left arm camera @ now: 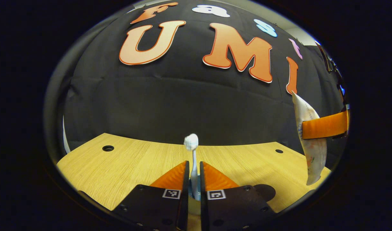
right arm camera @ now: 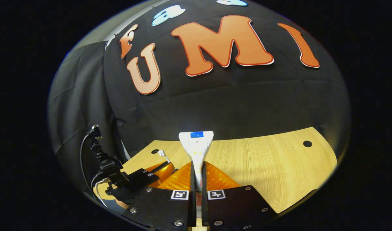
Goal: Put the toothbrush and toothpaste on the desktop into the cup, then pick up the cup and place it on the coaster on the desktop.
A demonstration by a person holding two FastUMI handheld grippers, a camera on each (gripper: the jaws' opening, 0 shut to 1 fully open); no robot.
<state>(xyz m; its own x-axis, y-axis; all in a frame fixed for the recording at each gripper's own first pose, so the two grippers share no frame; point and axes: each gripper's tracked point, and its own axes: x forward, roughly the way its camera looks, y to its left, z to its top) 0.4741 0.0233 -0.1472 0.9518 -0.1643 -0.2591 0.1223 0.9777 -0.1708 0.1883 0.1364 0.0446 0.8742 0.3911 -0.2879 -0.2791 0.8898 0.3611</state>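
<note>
With the left gripper [left arm camera: 194,170] pinched on the upright toothbrush [left arm camera: 192,150] and the right gripper [right arm camera: 197,171] squeezed on the toothpaste [right arm camera: 196,146], both held above the desk [left arm camera: 125,166], either slim, top-heavy item could pivot and miss the cup.

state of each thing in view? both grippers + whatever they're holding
left gripper: shut on toothbrush
toothbrush: clamped by its handle, upright, bristle head up, above the desktop
right gripper: shut on toothpaste tube
toothpaste tube: clamped between both fingers, flat crimped end up, lifted
desktop: bare wood, round holes near the back edge
</note>
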